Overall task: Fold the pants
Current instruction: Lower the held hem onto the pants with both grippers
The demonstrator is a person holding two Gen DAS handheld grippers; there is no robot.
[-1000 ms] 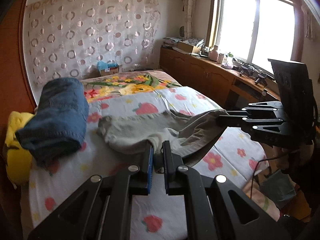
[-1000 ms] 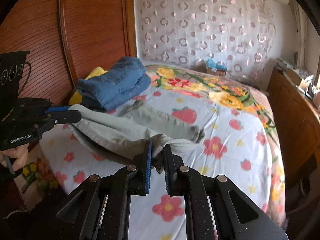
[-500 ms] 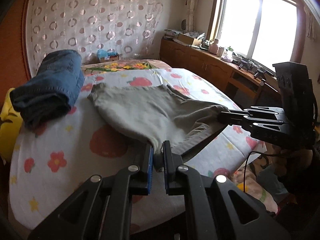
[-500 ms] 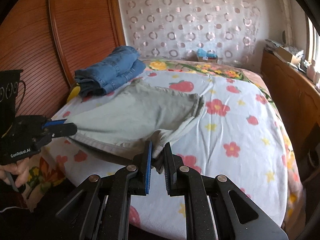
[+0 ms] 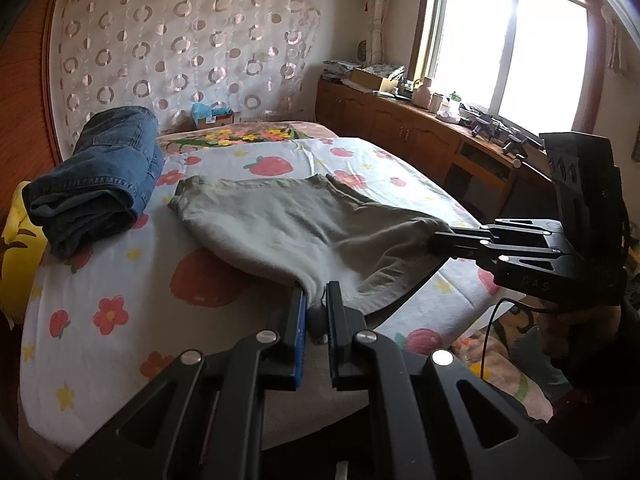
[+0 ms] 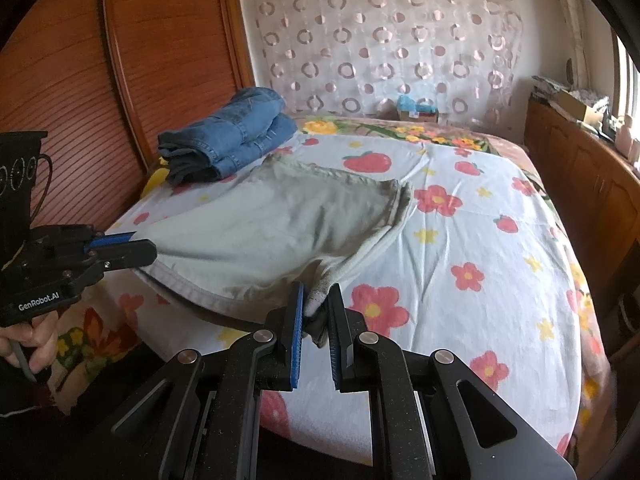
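Grey-green pants (image 5: 288,224) lie spread over the near part of the flowered bed (image 5: 100,312), their near edge lifted off the sheet. My left gripper (image 5: 316,300) is shut on one near corner of the pants. My right gripper (image 6: 316,300) is shut on the other near corner; the pants (image 6: 260,232) stretch between the two. In the left wrist view the right gripper (image 5: 436,238) holds the cloth at the bed's right edge. In the right wrist view the left gripper (image 6: 144,246) holds it at the left edge.
Folded blue jeans (image 5: 100,176) sit at the far left of the bed beside a yellow pillow (image 5: 16,248). A wooden headboard (image 6: 140,60) stands on the left. A wooden cabinet (image 5: 420,136) with clutter runs under the window on the right. A small box (image 6: 418,110) sits at the far bed edge.
Both grippers have pulled the pants toward the near bed edge and lowered them, so the bunched cloth now lies spread flat on the sheet.
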